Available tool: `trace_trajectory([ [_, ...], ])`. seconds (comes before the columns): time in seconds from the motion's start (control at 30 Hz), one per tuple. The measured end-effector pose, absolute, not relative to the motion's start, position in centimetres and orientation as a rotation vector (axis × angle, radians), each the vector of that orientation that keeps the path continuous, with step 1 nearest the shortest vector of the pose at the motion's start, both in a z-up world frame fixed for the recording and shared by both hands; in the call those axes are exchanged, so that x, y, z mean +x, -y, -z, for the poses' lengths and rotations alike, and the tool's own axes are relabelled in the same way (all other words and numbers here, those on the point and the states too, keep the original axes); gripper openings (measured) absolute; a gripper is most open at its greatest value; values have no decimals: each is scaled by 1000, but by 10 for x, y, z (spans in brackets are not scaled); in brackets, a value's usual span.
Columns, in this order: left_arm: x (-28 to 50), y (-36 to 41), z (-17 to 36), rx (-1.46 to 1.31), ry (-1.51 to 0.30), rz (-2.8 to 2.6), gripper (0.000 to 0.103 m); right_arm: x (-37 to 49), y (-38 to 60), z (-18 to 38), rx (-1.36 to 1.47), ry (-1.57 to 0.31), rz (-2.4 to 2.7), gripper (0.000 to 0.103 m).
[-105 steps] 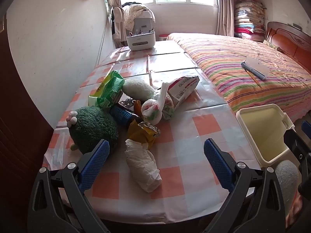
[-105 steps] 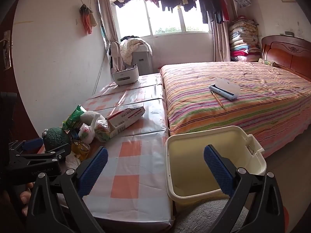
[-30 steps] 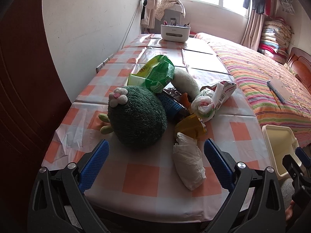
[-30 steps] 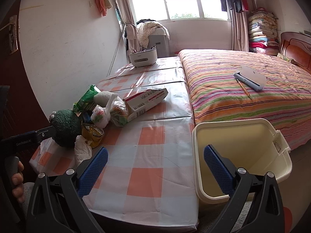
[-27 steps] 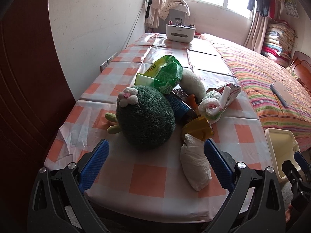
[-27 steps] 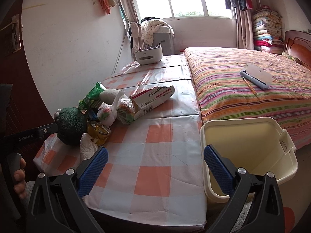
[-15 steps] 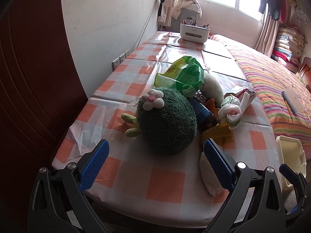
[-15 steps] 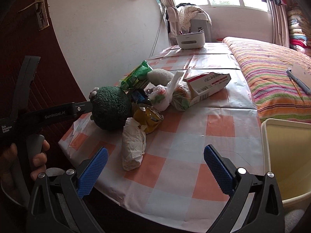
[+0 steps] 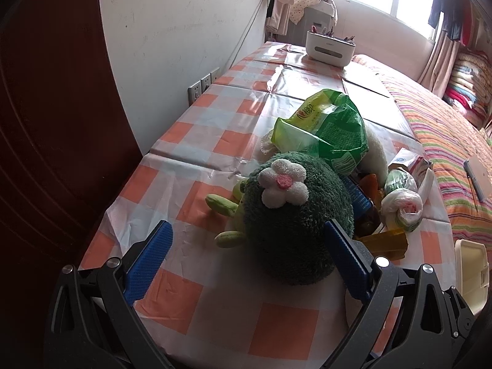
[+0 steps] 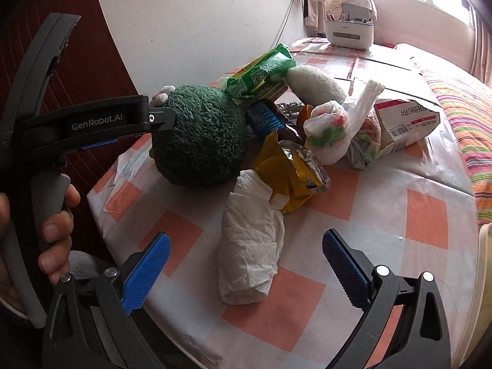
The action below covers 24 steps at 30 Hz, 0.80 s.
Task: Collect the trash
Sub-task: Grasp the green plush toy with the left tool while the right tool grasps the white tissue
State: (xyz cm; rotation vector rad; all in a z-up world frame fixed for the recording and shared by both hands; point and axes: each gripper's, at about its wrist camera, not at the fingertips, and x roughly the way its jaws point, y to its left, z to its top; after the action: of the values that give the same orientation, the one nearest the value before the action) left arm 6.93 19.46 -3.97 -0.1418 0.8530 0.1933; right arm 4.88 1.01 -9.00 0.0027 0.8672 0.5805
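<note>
Hovering wide open over the checked table [image 10: 427, 215], the right gripper [image 10: 246, 261] frames a crumpled white tissue wad [image 10: 250, 246] lying just ahead of it; the left gripper [image 9: 246, 252] — jaws spread just as wide — faces the green plush toy [image 9: 295, 218], its right finger close beside it; yellow foil wrapper [image 10: 289, 172], green snack bag [image 9: 329, 126] and knotted plastic bag [image 10: 332, 129] crowd behind; cream bin [image 9: 472, 273] at the table's end
</note>
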Motion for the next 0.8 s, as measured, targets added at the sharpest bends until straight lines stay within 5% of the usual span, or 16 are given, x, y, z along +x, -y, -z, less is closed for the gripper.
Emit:
trace_trajectory([
  [0.33,73,-197,44,-195,-843,-149,96,59,-25,101,-85,-879,-580,94],
  [0.57,74,-193,43,-188,-850,-129,96,62,-33,106,-167,-861,-575,27],
  [0.8,71,-189,39,-185,-840,-119,96,61,-11,99,-100,-825,-558,23],
])
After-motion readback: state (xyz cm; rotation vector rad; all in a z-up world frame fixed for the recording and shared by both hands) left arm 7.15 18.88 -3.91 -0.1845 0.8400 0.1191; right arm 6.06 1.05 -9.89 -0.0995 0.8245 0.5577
